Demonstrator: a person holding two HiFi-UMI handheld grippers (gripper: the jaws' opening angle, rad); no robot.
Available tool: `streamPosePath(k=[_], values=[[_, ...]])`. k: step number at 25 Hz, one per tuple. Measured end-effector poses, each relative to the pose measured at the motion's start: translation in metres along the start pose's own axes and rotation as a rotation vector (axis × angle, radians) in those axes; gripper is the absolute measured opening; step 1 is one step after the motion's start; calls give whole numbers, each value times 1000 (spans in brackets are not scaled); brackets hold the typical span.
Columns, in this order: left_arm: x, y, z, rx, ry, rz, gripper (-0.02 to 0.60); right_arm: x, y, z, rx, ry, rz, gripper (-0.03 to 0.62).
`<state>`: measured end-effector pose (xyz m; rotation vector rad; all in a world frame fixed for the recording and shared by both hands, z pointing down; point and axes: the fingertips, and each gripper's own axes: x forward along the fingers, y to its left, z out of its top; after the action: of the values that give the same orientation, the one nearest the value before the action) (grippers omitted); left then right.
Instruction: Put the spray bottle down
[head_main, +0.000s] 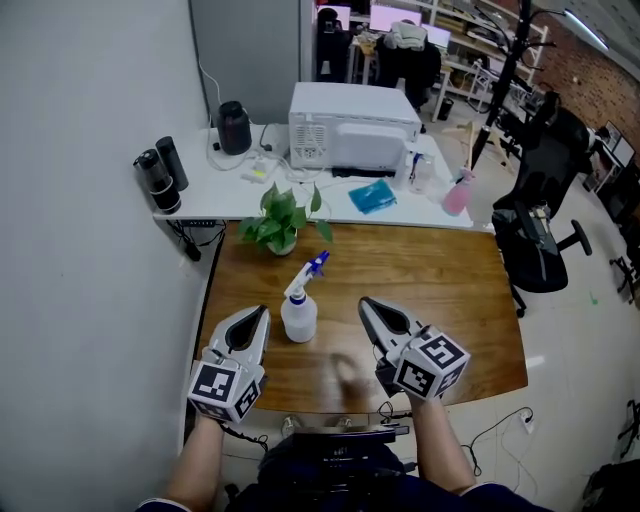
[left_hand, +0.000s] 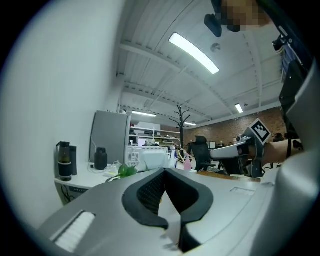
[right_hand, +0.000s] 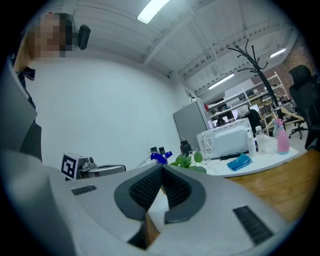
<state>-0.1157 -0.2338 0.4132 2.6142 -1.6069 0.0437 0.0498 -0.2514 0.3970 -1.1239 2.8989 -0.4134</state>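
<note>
Your left gripper (head_main: 258, 318) is pressed together, tips meeting with nothing between them, and it lies level over the wooden table (head_main: 450, 300). The spray bottle (head_main: 299, 320) stands upright on that table just to the right of your left gripper's tip. It is free of the jaws, with its blue nozzle on top angled away from you. Your right gripper (head_main: 368, 306) sits on the bottle's other side, a little farther off. Its jaws are closed too, and they hold nothing. The bottle is between your two tools, and in the head view a gap shows on each side. Ahead of the left jaws, past the bottle, a potted plant (head_main: 280, 222) sits at the table's far edge. Beyond it, on the white desk (head_main: 200, 185), you have a white microwave (head_main: 352, 125) and a blue cloth (head_main: 373, 196). A pink bottle (head_main: 458, 192) stands ahead and right of your right gripper.
</note>
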Motion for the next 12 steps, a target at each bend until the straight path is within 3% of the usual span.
streamPosePath(k=[5,12], values=[[-2,9,8,-67,40,51,6,7,16,13,-15,-33,45,2],[-1,7,20,-87,39,50,6,8,26,28,-43,-68,61,2]])
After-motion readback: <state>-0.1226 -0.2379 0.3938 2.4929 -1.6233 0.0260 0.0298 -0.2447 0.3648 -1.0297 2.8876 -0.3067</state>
